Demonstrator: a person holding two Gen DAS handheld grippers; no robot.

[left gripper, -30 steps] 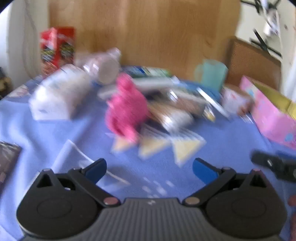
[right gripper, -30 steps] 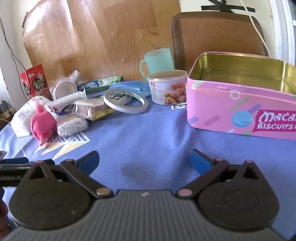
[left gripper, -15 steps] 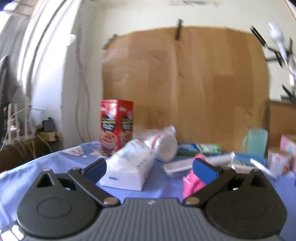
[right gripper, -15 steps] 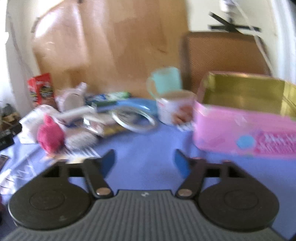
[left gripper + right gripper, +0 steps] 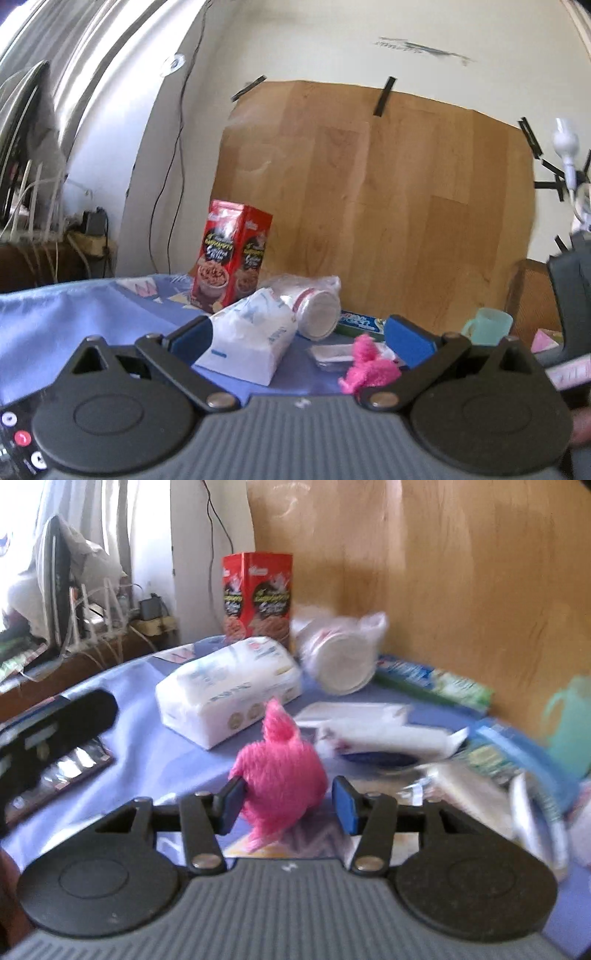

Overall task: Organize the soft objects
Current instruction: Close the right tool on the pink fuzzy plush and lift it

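Observation:
A fluffy pink soft toy sits on the blue tablecloth, between the two blue pads of my right gripper. The jaws are partly closed around it; the left pad touches the fur, the right pad stands a little off. The toy also shows in the left wrist view. A white soft tissue pack lies behind it, also in the left wrist view. My left gripper is open and empty, held low and pointing at the tissue pack.
A red cereal box stands at the back. A bagged stack of cups, a toothpaste box, a white tube and a teal mug crowd the right. A dark packet lies left.
My right gripper swung left and closed in on the pink toy, its jaws narrowing around it. My left gripper tilted up from the table and now faces the tissue pack and wall.

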